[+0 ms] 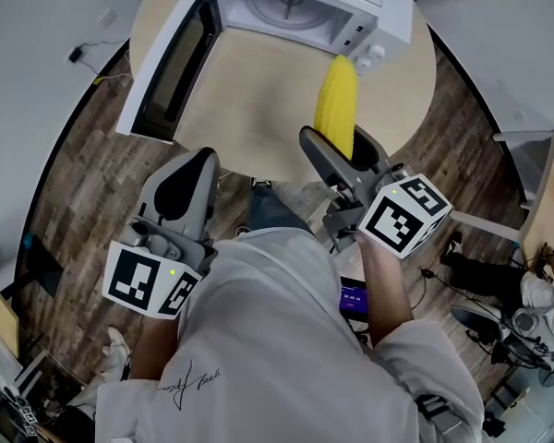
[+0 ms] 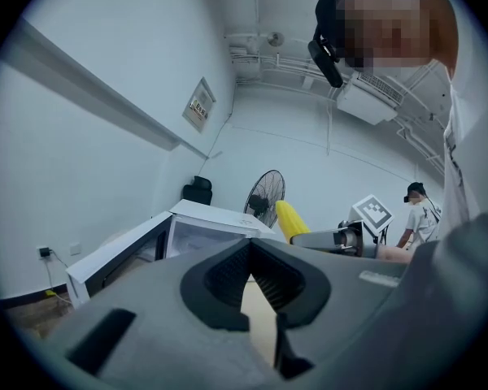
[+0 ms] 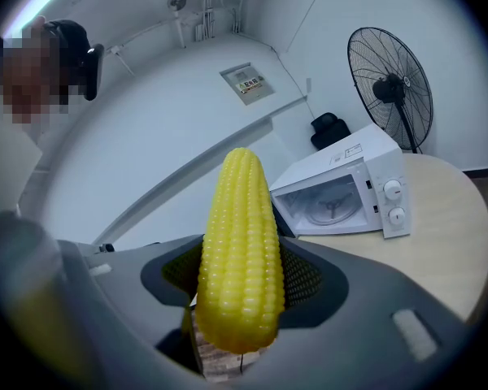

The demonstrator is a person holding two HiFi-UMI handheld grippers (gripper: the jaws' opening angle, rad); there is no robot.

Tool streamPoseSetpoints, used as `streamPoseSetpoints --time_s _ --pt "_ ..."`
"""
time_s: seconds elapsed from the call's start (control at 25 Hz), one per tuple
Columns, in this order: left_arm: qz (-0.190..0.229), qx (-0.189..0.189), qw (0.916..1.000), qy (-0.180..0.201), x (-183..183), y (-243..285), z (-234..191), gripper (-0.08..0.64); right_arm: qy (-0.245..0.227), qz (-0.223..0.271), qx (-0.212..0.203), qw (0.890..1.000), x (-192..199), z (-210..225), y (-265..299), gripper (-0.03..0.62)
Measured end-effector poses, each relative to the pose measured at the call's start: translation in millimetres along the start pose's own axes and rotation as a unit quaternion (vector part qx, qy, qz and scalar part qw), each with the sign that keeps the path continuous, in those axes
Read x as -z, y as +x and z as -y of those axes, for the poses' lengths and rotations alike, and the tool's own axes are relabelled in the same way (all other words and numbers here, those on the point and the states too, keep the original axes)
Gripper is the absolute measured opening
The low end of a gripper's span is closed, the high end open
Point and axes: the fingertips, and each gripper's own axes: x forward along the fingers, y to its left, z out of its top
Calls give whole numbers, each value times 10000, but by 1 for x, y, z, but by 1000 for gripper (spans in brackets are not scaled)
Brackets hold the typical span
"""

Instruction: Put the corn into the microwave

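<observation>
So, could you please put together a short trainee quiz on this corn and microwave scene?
1. True or false: the yellow corn cob already lies inside the white box-shaped microwave.
2. The microwave's dark-windowed door is: A) shut; B) swung open; C) taken off.
3. Fill in: the cob is gripped by the ____ tongs.
Key: 1: false, the cob is outside the microwave. 2: B. 3: the right tongs.
</observation>
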Motion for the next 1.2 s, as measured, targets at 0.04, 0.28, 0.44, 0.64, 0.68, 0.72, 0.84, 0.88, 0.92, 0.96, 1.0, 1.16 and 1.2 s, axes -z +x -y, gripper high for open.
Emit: streamPoseSetpoints --time_s 0.04,0.28,0.44,0.64,0.68,0.72,0.84,0.88,0.92,0.96,1.0,1.16,1.2 --pt "0 -27 10000 -1 1 5 -1 -5 -16 -11 7 10000 -3 6 1 264" --pt "-90 -162 9998 2 2 28 -9 -3 7 -137 -21 9999 -10 31 14 264" --pt "-117 -195 9997 5 -2 48 -10 -3 3 -203 -46 9998 -16 46 24 264" --pt "-122 -282 9995 -8 -3 70 -16 -3 -20 -297 -111 9995 -23 64 39 264" --pt "-124 -305 9995 -13 -3 74 -17 -3 -40 -313 -123 9994 -24 67 42 264" --pt "-129 -327 9994 -23 -2 78 -19 -3 -52 -326 -135 9994 -25 71 45 264" --pt "-153 -369 9992 -74 2 88 -22 -3 -43 -364 -158 9992 -26 81 52 264" --pt "-164 -370 9991 -83 3 91 -22 -3 -30 -373 -162 9992 -25 84 54 264" --pt "-175 -368 9991 -80 3 94 -22 -3 -13 -379 -168 9991 -25 87 56 264" --pt "-181 -364 9991 -68 4 96 -22 -3 7 -382 -174 9991 -25 89 58 264" --pt "-181 -362 9992 -55 4 98 -22 -3 25 -386 -180 9991 -24 92 59 264" --pt "-227 -377 9990 -123 11 104 -22 -3 110 -434 -152 9989 -18 101 62 264" --pt "-247 -373 9989 -131 12 105 -22 -3 128 -435 -141 9989 -17 104 63 264"
